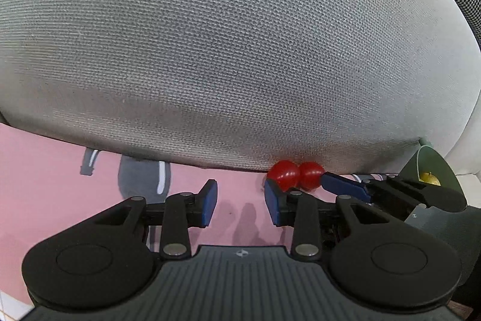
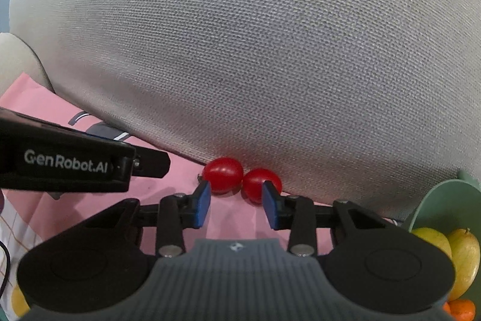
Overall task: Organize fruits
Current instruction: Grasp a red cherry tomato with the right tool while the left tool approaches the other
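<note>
Two small red tomatoes (image 2: 223,173) (image 2: 260,179) lie side by side on a pink cloth (image 2: 231,218), against the foot of a grey cushion. My right gripper (image 2: 236,190) is open, its blue fingertips (image 2: 204,194) just short of the pair, one tip in front of each tomato, with bare cloth in the gap. In the left wrist view the same tomatoes (image 1: 284,174) (image 1: 311,173) sit ahead and to the right. My left gripper (image 1: 240,197) is open over the cloth with nothing between its fingers, left of the tomatoes. The right gripper's finger (image 1: 345,185) reaches them from the right.
A big grey woven cushion (image 2: 255,50) fills the view just behind the tomatoes. At the right stands a green bowl (image 2: 436,200) with yellow-green fruits (image 2: 463,257) and an orange one (image 2: 460,309). The left gripper's black body (image 2: 66,167) lies close on the left.
</note>
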`<act>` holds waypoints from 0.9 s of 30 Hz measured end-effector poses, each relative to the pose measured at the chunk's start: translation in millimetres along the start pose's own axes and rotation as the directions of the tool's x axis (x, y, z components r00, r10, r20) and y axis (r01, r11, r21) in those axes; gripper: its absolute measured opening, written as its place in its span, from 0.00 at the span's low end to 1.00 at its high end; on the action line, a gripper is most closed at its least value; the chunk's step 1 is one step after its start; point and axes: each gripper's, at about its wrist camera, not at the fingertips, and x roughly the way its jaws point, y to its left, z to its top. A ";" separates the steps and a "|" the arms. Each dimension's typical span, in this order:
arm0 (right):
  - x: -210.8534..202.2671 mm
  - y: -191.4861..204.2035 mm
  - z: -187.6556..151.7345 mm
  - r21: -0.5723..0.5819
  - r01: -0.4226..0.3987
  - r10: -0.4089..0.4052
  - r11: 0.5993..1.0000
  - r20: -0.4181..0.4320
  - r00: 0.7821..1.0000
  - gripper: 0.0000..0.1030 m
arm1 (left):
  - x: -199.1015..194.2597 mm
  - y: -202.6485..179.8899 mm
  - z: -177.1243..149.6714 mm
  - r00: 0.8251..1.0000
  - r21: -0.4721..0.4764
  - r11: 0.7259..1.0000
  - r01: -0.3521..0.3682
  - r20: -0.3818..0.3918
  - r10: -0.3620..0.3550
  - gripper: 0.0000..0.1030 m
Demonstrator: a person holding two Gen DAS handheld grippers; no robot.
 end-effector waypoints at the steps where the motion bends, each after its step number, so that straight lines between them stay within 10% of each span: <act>1: -0.4 -0.3 -1.2 0.001 0.007 -0.007 1.000 0.002 1.000 0.34 | 2.7 -1.8 -0.3 1.000 0.002 1.000 0.007 0.000 -0.007 0.40; 27: 33.7 5.8 -29.5 -0.132 0.097 -0.089 0.986 0.064 0.994 0.26 | 64.5 -35.7 -0.2 0.995 0.080 0.996 0.044 -0.087 -0.037 0.40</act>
